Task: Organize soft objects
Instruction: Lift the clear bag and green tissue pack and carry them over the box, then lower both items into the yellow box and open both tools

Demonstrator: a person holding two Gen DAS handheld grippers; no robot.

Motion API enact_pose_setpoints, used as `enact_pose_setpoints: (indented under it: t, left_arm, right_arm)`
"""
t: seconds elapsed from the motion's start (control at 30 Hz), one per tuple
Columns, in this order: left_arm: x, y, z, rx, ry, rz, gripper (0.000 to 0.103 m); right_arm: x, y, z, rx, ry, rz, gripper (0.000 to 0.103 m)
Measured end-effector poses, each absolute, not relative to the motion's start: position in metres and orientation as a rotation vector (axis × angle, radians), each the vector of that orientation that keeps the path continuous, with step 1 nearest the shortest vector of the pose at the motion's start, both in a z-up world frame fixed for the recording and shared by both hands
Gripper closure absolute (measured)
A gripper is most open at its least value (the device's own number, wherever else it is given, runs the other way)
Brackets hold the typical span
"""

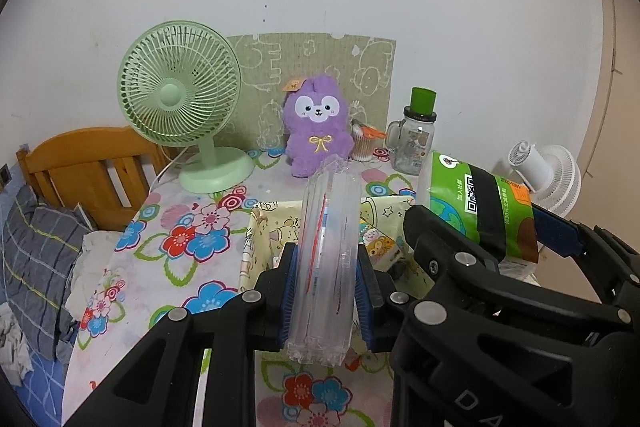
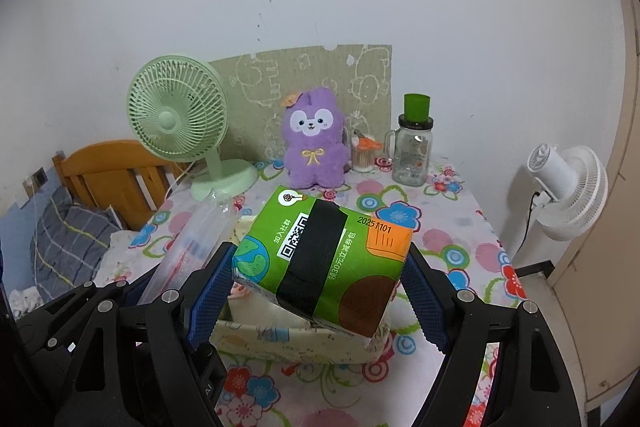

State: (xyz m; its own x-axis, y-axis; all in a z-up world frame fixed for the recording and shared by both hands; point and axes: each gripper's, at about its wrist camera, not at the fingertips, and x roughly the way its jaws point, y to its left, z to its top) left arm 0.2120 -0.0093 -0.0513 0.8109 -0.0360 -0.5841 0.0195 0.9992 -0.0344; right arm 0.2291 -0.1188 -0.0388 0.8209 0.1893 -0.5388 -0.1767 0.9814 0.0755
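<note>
My left gripper (image 1: 326, 291) is shut on a clear plastic pack (image 1: 328, 267) and holds it on edge above a yellow fabric basket (image 1: 248, 251). The pack also shows in the right wrist view (image 2: 192, 239). My right gripper (image 2: 320, 291) is shut on a green tissue pack (image 2: 324, 259) with a black band, held over the same basket (image 2: 296, 343). The tissue pack shows at the right of the left wrist view (image 1: 480, 211). A purple plush rabbit (image 1: 316, 127) sits at the back of the table, and it also shows in the right wrist view (image 2: 314, 143).
A green desk fan (image 1: 180, 99) stands back left on the flowered tablecloth (image 1: 172, 227). A glass jar with a green lid (image 1: 416, 135) and a cotton swab cup (image 1: 364, 145) stand back right. A white fan (image 2: 568, 183) is off the right edge. A wooden bed frame (image 1: 80, 171) lies left.
</note>
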Motion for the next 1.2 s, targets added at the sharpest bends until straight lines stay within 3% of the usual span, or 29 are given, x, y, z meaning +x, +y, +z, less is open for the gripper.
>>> enact_pose_setpoints:
  t: [0.67, 0.73, 0.83, 0.9, 1.2]
  left_arm:
    - [0.277, -0.002, -0.089, -0.022, 0.701, -0.047, 0.076]
    - [0.281, -0.002, -0.093, -0.029, 0.710, -0.048, 0.072]
    - [0.288, 0.000, -0.099, -0.038, 0.726, -0.042, 0.056]
    - [0.290, 0.001, -0.102, -0.041, 0.735, -0.045, 0.039]
    - [0.291, 0.004, -0.106, -0.018, 0.754, -0.043, 0.026]
  right_arm:
    - [0.296, -0.110, -0.076, 0.034, 0.651, 0.196, 0.021]
    - [0.302, -0.109, -0.080, 0.032, 0.661, 0.195, 0.021]
    - [0.308, -0.108, -0.086, 0.027, 0.671, 0.197, 0.021]
    - [0.310, -0.107, -0.089, 0.028, 0.675, 0.203, 0.021]
    - [0.319, -0.098, -0.094, 0.009, 0.671, 0.230, 0.021]
